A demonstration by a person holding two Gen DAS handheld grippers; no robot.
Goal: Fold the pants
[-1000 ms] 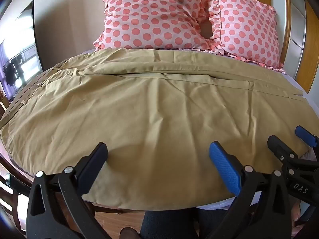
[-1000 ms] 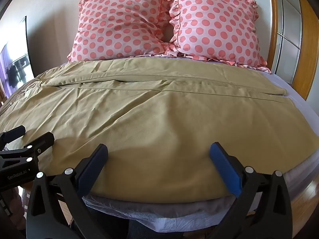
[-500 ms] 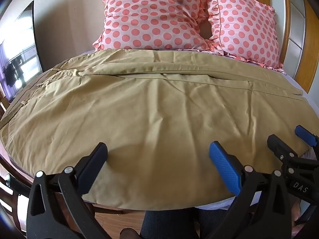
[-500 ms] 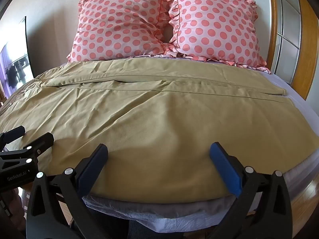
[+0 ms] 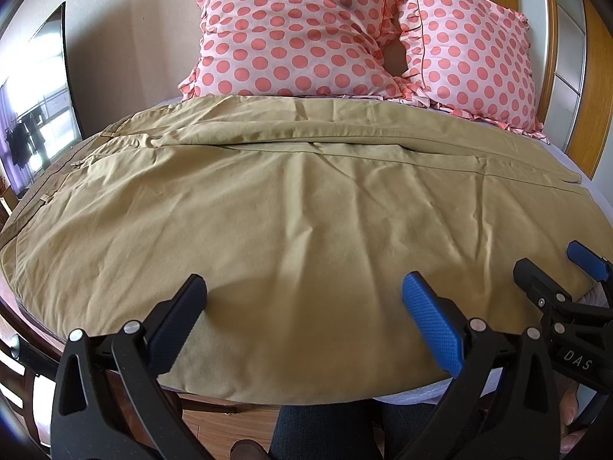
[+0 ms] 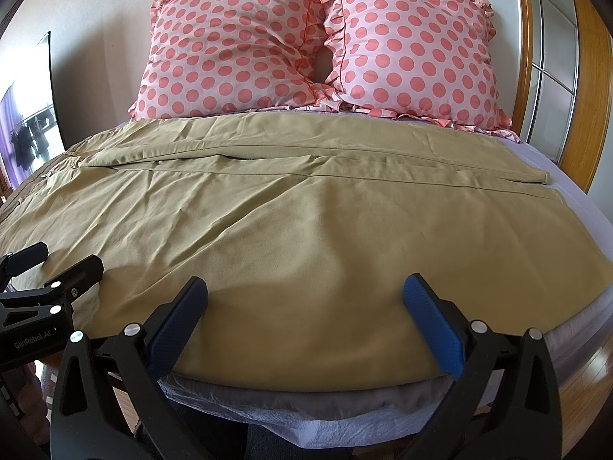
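The khaki pants (image 5: 299,207) lie spread flat across the bed (image 6: 567,180), waistband toward the left edge and leg cuffs toward the right, with one leg folded along the far side so its long seam runs across the middle. The near hem of the cloth follows the bed's front edge, hanging just over it in the left wrist view, while in the right wrist view a strip of pale sheet (image 6: 306,418) shows below that hem. At the right, the cuffs stop short of the mattress side, leaving a bare band of lilac sheet there. Two pink polka-dot pillows (image 6: 245,50) stand against the headboard wall, touching each other and just beyond the far edge of the pants. The left gripper (image 5: 302,310) hovers over the near part of the fabric with its jaws spread wide and nothing between them; the right gripper (image 6: 304,306) hangs likewise, jaws wide apart and holding nothing. Each shows at the side of the other's view, near but apart, both low above the front hem. A dark television screen (image 5: 38,115) stands beyond the bed's left side, and a wood-framed glass door (image 6: 555,57) closes off the right.
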